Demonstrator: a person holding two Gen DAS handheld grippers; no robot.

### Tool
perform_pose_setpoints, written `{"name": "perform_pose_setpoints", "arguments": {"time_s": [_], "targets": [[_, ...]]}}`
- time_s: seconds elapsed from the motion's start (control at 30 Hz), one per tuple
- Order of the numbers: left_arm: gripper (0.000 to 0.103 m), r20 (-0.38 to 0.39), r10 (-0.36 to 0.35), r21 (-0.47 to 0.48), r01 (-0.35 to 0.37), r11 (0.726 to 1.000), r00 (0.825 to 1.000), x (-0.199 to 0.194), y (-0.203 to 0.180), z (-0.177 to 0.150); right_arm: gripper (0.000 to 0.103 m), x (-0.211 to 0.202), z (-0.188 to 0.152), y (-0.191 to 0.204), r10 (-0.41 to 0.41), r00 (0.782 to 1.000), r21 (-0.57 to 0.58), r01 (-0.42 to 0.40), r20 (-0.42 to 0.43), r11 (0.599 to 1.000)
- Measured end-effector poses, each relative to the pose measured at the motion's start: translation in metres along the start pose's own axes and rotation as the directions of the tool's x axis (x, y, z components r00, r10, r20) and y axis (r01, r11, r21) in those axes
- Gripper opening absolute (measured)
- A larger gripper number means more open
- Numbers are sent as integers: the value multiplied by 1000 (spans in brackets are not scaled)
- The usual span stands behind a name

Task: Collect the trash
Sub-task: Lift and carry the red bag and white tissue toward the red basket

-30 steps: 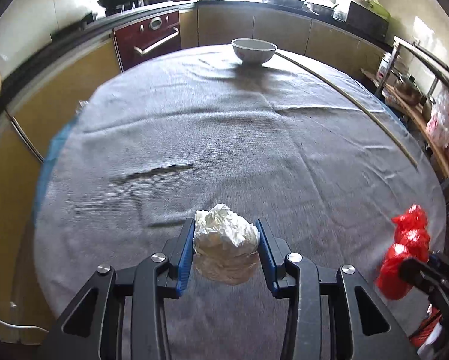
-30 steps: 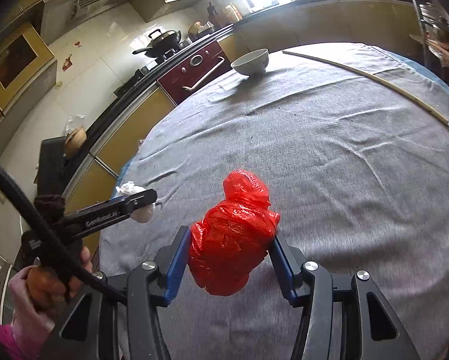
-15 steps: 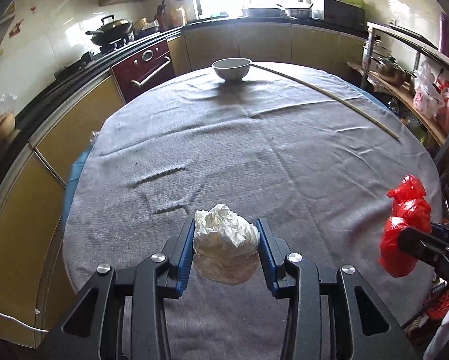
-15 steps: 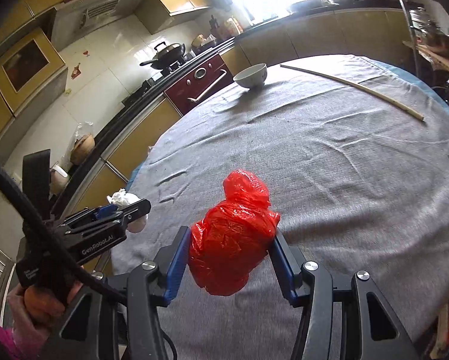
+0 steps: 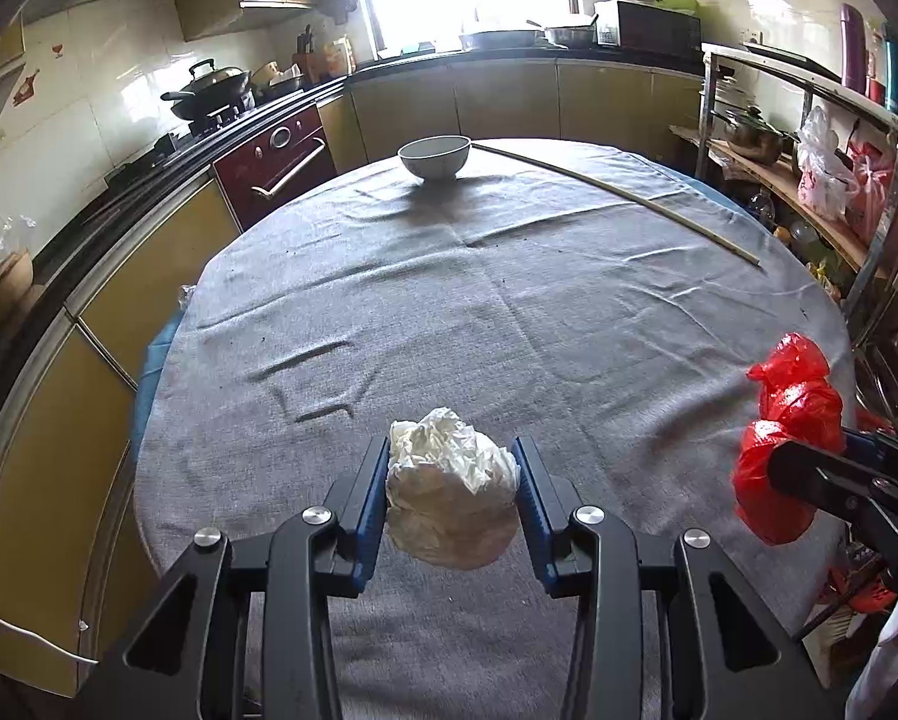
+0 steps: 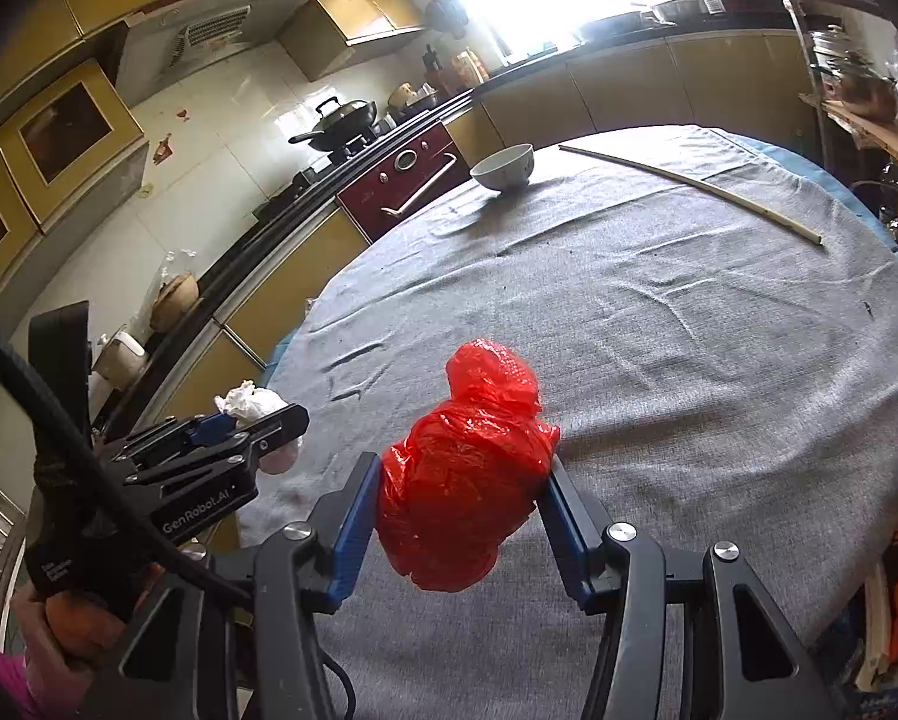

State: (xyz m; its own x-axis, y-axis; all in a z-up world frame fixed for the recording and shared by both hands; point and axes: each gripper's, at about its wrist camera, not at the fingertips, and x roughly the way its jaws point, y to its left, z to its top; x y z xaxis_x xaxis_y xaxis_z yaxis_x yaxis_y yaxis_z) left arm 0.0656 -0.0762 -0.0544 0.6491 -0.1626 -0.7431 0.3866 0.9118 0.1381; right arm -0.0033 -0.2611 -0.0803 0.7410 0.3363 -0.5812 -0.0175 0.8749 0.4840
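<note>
My left gripper [image 5: 451, 468] is shut on a crumpled white paper wad [image 5: 449, 498] and holds it above the near part of the round table with the grey cloth [image 5: 508, 300]. My right gripper [image 6: 460, 480] is shut on a crumpled red plastic bag [image 6: 466, 468], also held above the cloth. The red bag also shows at the right edge of the left wrist view [image 5: 787, 438]. The white wad in the left gripper shows at the left of the right wrist view [image 6: 254, 405].
A white bowl [image 5: 434, 156] stands at the far side of the table. A long thin stick [image 5: 616, 198] lies across the far right. Kitchen counters with a stove and wok [image 5: 209, 90] run along the left; a metal shelf rack [image 5: 808, 138] stands at the right.
Both grippers have risen and pulled back from the table with their loads still held. More of the kitchen and the far table edge shows now.
</note>
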Motion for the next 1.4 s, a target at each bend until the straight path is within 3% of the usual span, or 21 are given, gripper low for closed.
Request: {"name": "perform_pose_setpoints", "arguments": {"time_s": [0.73, 1.4], "targets": [[42, 86, 20, 68, -26, 997, 996, -47, -27, -7, 56, -39, -13, 0, 4, 999, 7, -5, 50, 1000], [42, 82, 4, 158, -17, 987, 997, -44, -63, 3, 56, -50, -15, -36, 0, 998, 88, -6, 70, 996]]}}
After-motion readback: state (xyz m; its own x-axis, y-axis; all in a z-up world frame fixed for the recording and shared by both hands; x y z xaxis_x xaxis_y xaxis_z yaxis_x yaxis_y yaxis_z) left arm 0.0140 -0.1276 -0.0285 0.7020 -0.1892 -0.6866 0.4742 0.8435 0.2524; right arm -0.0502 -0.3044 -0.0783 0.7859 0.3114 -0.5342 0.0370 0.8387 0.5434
